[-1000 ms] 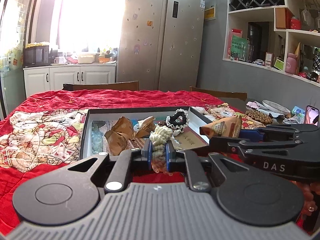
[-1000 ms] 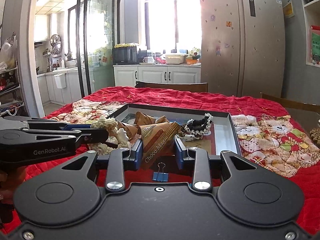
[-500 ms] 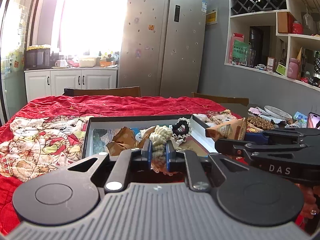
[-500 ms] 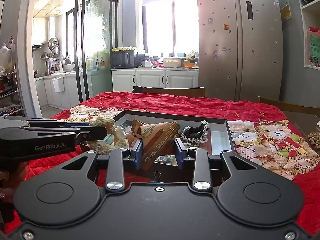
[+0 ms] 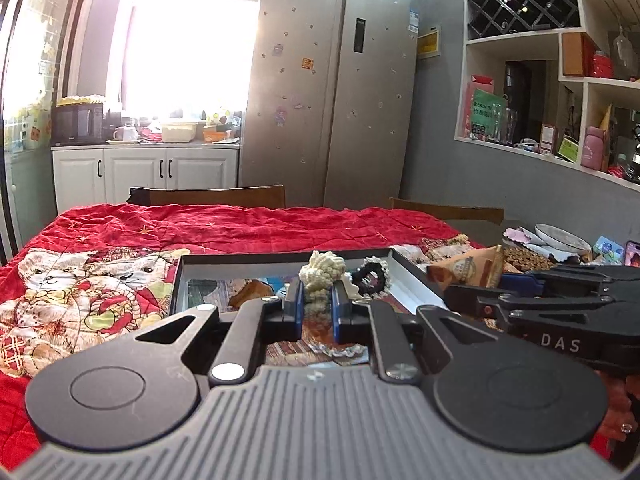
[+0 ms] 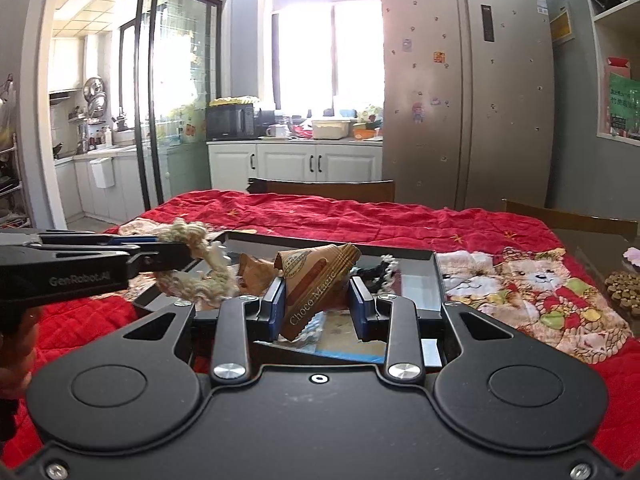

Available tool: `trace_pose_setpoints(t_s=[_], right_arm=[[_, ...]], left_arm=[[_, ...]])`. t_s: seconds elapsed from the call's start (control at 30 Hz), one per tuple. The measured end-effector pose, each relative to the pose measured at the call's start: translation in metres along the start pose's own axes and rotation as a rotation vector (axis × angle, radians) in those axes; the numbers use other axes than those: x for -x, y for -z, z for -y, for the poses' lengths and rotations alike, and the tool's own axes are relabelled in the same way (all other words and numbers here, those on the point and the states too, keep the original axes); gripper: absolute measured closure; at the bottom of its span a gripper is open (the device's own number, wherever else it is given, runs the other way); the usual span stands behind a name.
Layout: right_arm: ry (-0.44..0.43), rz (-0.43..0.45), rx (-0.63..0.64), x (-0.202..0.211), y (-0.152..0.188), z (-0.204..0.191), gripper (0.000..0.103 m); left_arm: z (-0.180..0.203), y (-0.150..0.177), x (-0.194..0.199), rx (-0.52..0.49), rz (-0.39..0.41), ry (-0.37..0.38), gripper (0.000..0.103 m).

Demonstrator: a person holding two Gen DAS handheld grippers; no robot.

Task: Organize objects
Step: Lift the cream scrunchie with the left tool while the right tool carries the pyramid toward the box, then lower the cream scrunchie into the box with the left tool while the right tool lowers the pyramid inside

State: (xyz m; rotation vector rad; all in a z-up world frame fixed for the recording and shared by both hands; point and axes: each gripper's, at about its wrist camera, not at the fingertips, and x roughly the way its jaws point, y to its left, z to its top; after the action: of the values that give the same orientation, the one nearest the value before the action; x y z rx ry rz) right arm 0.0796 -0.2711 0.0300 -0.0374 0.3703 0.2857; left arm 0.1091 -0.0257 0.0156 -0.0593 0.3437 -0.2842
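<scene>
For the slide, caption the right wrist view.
Right gripper clamps a brown Choco Magic snack packet above the black tray; left gripper grips a cream knitted scrunchie.

matte black left gripper [image 5: 316, 304] and right gripper [image 6: 318, 304]; blue-padded jaws; silver screws; white "das" and "genrobot.ai" lettering

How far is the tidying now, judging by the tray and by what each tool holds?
Midway, apparently. Done: nothing clearly sorted that I can see. In hand: the left tool is shut on a cream knitted scrunchie; the right tool grips a Choco Magic snack packet, both above the black tray. Left: a black scrunchie and brown wrappers remain in the tray.
</scene>
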Motion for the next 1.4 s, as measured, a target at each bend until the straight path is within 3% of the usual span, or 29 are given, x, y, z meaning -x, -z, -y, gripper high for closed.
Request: trace_pose_setpoints(t_s=[0.67,1.4], right_arm=[[0.102,-0.07,-0.004,-0.064,-0.003,0.032,0.071],[0.114,-0.12,-0.064,-0.11,0.015,0.041,0.071]], left_arm=[[-0.008,0.005,-0.055,0.031,-0.069,-0.048,0.087],[-0.008,0.02,-0.087,0.013,-0.13,-0.062,0.087]])
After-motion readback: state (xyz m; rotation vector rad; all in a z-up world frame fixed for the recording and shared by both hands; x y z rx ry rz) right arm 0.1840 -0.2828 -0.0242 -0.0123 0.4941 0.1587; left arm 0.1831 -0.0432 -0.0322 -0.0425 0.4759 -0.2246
